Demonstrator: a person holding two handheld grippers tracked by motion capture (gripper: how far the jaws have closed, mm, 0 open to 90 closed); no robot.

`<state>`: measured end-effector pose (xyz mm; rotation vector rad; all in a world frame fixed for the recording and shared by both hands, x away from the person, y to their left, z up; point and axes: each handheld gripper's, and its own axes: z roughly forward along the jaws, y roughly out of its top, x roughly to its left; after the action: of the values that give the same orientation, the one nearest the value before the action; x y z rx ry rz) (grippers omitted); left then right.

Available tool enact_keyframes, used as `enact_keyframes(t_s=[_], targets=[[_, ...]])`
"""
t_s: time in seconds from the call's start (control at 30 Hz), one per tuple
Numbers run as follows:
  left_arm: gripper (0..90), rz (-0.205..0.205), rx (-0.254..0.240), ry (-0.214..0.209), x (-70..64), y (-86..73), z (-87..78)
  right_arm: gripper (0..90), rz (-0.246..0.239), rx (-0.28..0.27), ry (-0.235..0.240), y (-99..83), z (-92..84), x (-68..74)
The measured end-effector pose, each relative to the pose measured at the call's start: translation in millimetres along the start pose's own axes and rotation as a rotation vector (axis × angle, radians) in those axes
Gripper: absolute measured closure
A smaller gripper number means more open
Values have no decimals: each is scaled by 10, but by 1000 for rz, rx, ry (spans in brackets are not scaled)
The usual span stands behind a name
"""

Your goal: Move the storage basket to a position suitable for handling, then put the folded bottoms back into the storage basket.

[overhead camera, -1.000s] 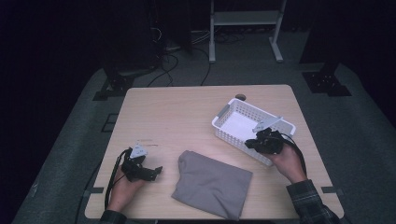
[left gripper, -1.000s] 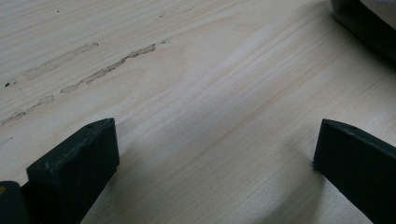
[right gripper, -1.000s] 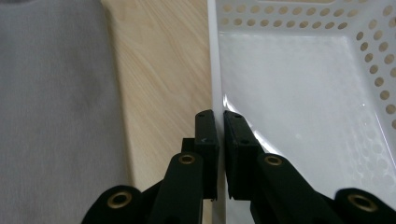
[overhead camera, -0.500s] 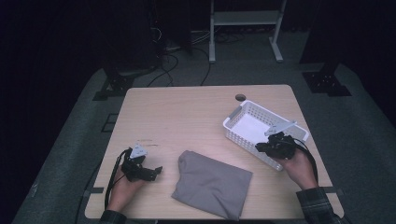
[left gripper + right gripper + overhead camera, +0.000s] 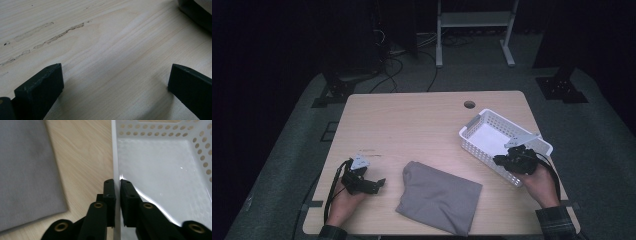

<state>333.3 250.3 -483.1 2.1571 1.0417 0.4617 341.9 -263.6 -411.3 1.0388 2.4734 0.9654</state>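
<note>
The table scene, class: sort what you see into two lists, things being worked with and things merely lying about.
Being worked with:
- white basket, its near wall clamped by the right tongs
- grey cloth, folded on the table between the hands
- left tongs, open above bare wood

Lying about:
- cables on the floor
- metal stand behind the table

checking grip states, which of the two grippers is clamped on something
The right gripper: its jaws are shut on the white basket wall. The left gripper has jaws spread wide over bare table.
</note>
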Motion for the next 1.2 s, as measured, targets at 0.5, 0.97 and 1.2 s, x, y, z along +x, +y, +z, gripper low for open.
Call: enact_keyframes(t_s=[0.5,0.97,1.2], targets=[[0,1,1,1,3,3,2,339,5,-65,-2,155,26,2],[0,1,2,1,4,3,2,131,-22,-80,10,286,114,96],[0,1,2,1,4,4,3,121,-40,-88,37,364,159,158]])
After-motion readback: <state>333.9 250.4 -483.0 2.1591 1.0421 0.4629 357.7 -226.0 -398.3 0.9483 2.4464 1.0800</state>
